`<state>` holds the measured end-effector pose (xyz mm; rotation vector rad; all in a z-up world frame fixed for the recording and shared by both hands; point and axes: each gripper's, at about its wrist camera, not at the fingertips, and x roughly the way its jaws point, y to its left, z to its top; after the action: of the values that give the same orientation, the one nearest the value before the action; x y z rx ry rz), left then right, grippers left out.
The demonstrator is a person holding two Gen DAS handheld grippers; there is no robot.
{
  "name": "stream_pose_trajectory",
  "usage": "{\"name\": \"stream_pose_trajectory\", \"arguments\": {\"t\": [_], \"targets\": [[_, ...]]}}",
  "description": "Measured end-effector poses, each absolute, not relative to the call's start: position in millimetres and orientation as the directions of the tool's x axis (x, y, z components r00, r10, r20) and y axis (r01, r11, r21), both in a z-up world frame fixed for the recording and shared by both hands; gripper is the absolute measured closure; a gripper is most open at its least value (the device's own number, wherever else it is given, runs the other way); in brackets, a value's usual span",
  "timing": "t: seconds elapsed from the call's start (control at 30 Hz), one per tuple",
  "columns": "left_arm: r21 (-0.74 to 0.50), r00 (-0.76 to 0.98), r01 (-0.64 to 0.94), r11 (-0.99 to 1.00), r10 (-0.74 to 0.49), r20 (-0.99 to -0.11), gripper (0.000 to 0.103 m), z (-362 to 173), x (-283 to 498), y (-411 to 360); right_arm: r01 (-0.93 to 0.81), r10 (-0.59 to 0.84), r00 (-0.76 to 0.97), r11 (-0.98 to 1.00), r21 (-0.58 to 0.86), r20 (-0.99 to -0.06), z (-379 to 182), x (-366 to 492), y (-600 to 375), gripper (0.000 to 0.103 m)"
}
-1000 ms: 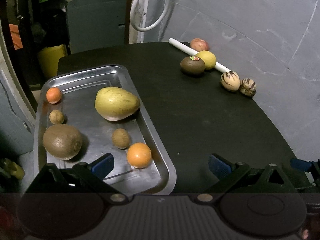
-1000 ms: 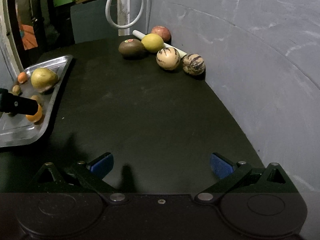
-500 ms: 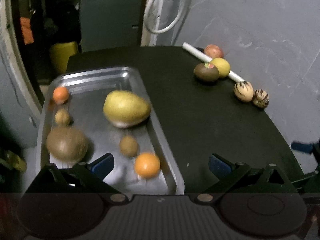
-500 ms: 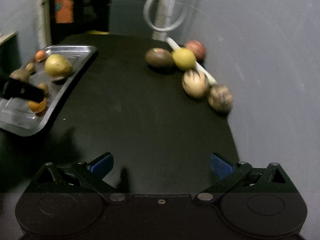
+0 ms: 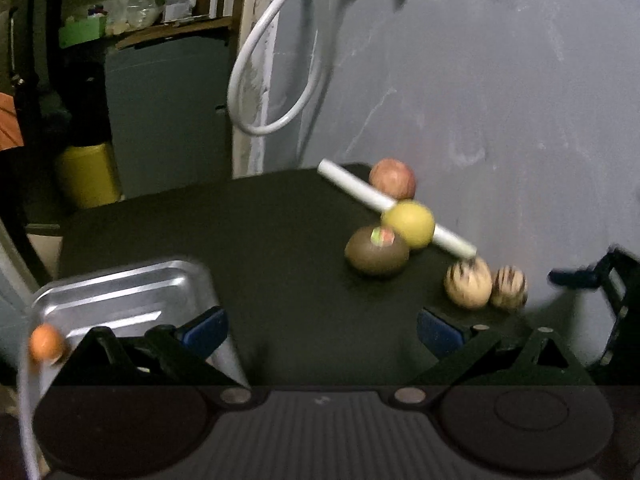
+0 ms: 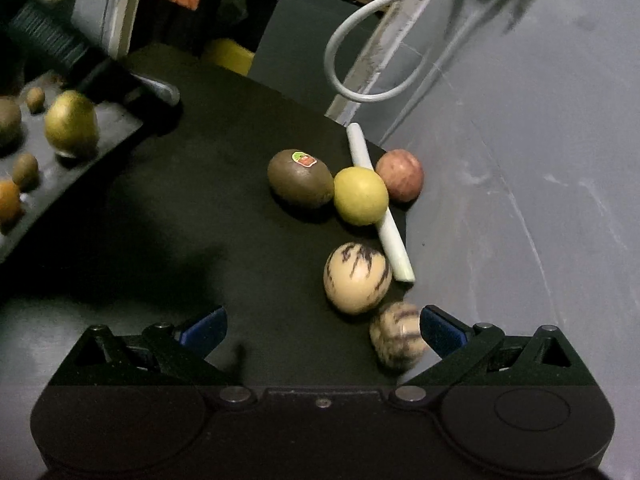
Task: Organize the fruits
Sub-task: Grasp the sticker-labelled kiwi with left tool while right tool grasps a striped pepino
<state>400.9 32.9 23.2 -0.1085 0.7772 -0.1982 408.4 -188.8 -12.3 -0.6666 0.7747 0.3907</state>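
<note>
Both tongs are seen spread wide and empty. The right tongs [image 6: 322, 330] are held low over the dark surface [image 6: 224, 216], with the right blue tip just beside a small striped fruit [image 6: 396, 334] at the wall. A larger striped fruit [image 6: 356, 278] is found beside it, then a yellow fruit [image 6: 361, 196], a brown kiwi [image 6: 300, 179] bearing a sticker, and a reddish fruit [image 6: 400, 176], all ranged along a white stick [image 6: 380, 200]. The left tongs [image 5: 322, 326] are held over the near corner of a metal tray [image 5: 120, 296], on which a small orange fruit [image 5: 46, 342] is noted. More fruits are seen on the tray in the right view.
</note>
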Motion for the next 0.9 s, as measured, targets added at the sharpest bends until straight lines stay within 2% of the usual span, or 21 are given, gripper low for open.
{"name": "stream_pose_trajectory", "arguments": {"t": [0.17, 0.4, 0.7, 0.9], "targets": [[-0.206, 0.693, 0.168, 0.964, -0.264, -0.670, 0.001, 16, 439, 19, -0.570, 0.080, 0.667, 0.695, -0.439, -0.741, -25, 429, -184, 0.001], [-0.229, 0.656, 0.190, 0.955, -0.297, -0.694, 0.001, -4, 479, -2, -0.575, 0.074, 0.648, 0.700, -0.423, -0.758, -40, 458, -185, 0.006], [-0.267, 0.616, 0.170, 0.949, -0.314, -0.722, 0.001, -27, 515, -12, -0.561, 0.098, 0.630, 0.744, -0.364, -0.770, -49, 474, -192, 0.011], [-0.275, 0.606, 0.179, 0.945, -0.326, -0.725, 0.001, -35, 526, -13, -0.550, 0.151, 0.602, 0.790, -0.271, -0.784, -48, 483, -199, 0.018]]}}
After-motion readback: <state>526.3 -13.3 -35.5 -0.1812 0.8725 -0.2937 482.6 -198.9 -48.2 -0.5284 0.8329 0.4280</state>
